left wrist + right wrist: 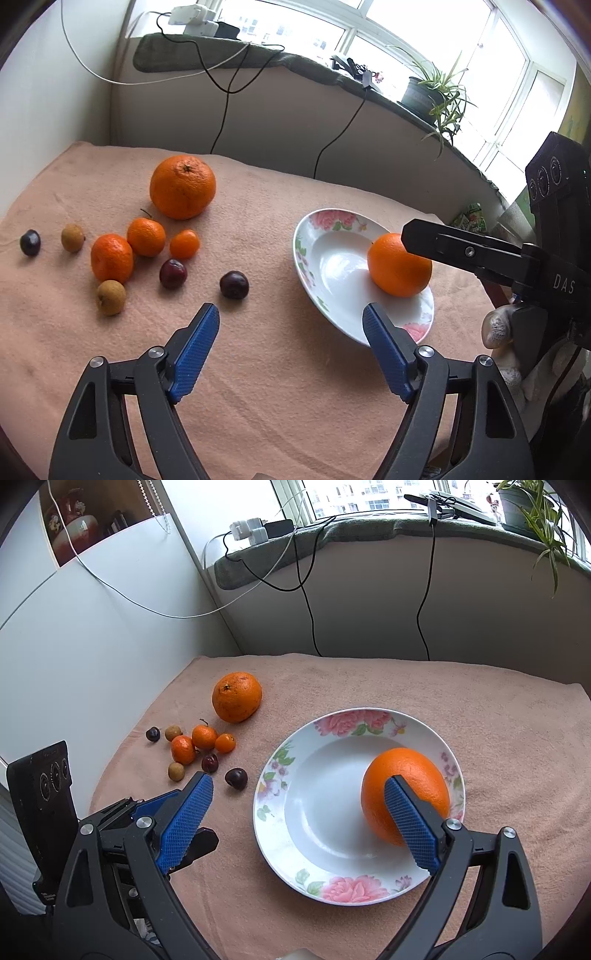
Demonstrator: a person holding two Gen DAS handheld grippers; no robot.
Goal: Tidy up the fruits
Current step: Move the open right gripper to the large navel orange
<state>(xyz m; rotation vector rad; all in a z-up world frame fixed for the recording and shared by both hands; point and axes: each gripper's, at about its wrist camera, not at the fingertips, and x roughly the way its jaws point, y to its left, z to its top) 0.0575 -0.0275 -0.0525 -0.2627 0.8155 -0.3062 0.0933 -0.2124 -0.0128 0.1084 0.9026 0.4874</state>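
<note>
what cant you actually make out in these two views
- Right wrist view: the right tool has a blue pad in front of the orange on the plate; touching or clear, cannot tell.
- Left wrist view: the right tool's fingertips are hidden behind that orange.
- Both views: the small brown fruits are too small to name.

The left gripper [291,321] points downward at a slant, its blue-padded jaws spread wide with nothing between them. The right gripper [299,794] tilts down likewise, jaws wide apart and gripping nothing.
</note>
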